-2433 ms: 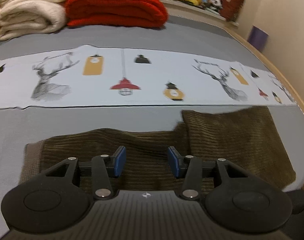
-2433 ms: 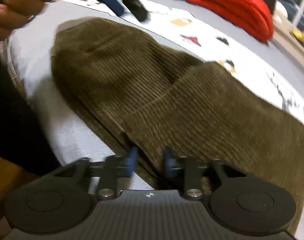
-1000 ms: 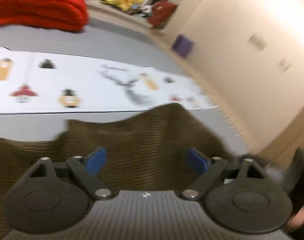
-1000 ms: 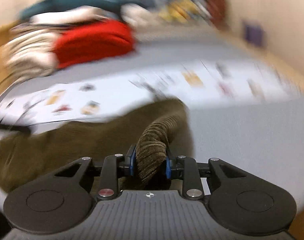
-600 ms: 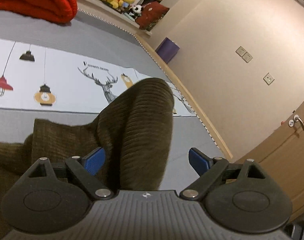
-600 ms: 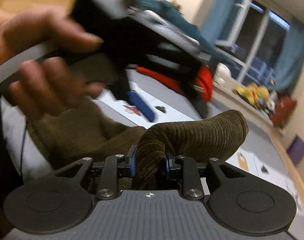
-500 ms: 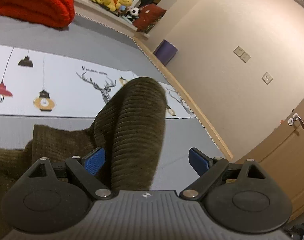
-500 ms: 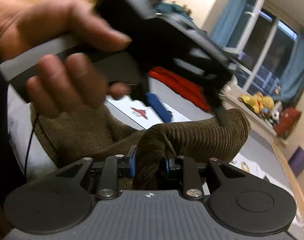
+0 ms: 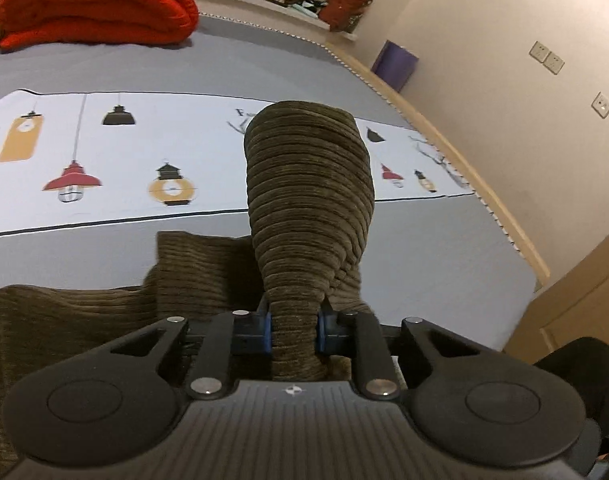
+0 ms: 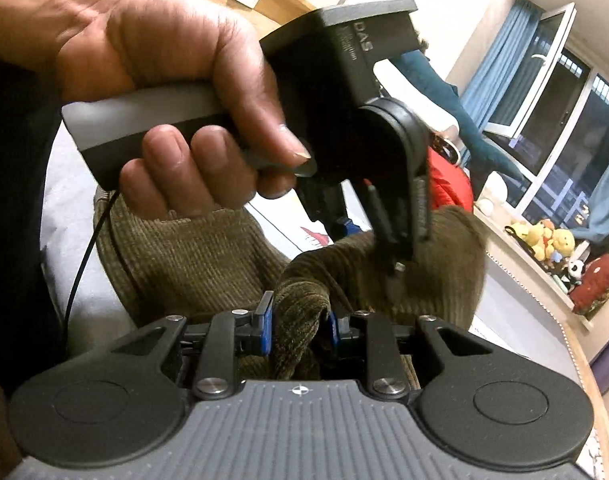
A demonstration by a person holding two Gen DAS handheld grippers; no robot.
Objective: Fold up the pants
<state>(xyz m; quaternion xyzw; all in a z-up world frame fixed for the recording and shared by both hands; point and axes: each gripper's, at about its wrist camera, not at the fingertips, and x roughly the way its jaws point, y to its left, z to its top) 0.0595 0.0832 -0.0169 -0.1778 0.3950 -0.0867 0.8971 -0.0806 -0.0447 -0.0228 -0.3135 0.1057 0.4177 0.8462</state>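
**Both grippers clamp lifted corduroy**

Blue pads [image 9: 266, 330] of the left gripper [image 9: 293, 329] pinch a raised fold of brown pants [image 9: 310, 200]; beyond it lies a printed bedspread [image 9: 144, 152]. The right gripper [image 10: 298, 330] clamps bunched cloth, its far end hidden behind the person's left hand [image 10: 172, 92].

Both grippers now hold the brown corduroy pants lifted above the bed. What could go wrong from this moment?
1. The left gripper and right gripper each pinch a narrow, bunched bit of the corduroy pants; the thick fabric may slip out.
2. The rest of the pants lie rumpled on the bed, so the fold may land uneven.
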